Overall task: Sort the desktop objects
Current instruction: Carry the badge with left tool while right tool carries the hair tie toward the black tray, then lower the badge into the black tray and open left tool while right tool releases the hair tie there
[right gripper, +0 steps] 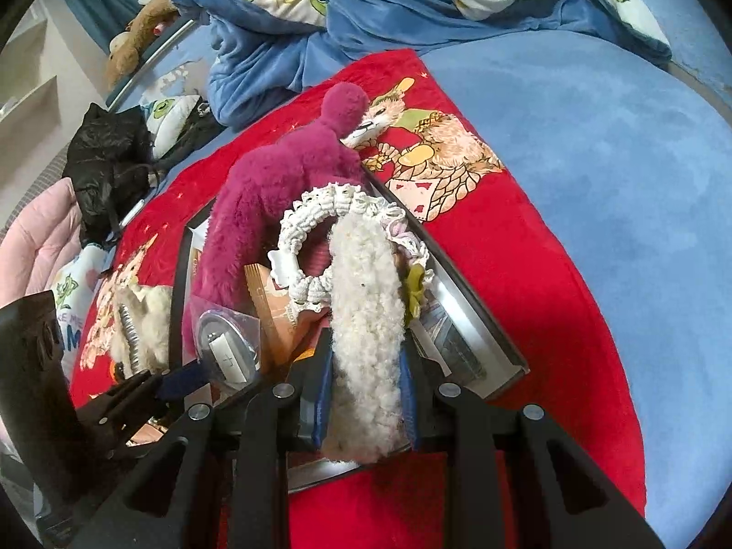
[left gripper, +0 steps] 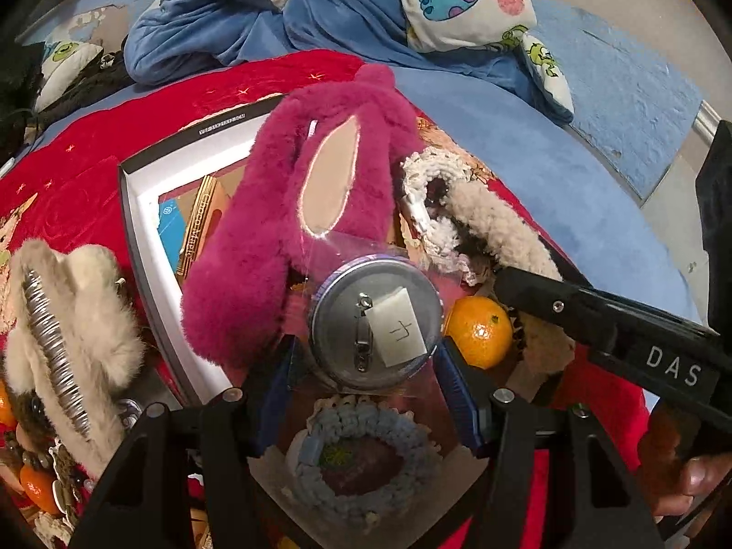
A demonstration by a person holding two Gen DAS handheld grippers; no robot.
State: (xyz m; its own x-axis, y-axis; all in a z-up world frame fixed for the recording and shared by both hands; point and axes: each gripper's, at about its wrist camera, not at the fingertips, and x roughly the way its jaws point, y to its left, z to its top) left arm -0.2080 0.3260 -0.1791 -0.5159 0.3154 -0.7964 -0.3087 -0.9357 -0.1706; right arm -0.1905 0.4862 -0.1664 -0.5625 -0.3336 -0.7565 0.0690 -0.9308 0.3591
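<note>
Looking along the left gripper, its blue pads sit on either side of a round metal badge sealed in a clear plastic sleeve, pin back facing up. The pads appear to be clamped on its rim. The badge hangs just in front of the white-rimmed box, with the magenta plush headband draped over that box's near edge and a mandarin just right of the badge. The disc is stiff and light, but the sleeve looks slippery, so a hold across the widest part of the rim seems safest.

From the right wrist, the right gripper has its fingers closed on a cream fleece headband, which stands up between them over the box's near corner. A white crocheted scrunchie lies behind it, inside the box. The headband is soft and light, and probably springy beneath the fleece; pinching the padded band well below its tip should keep it from swinging. The badge shows at lower left.
</note>
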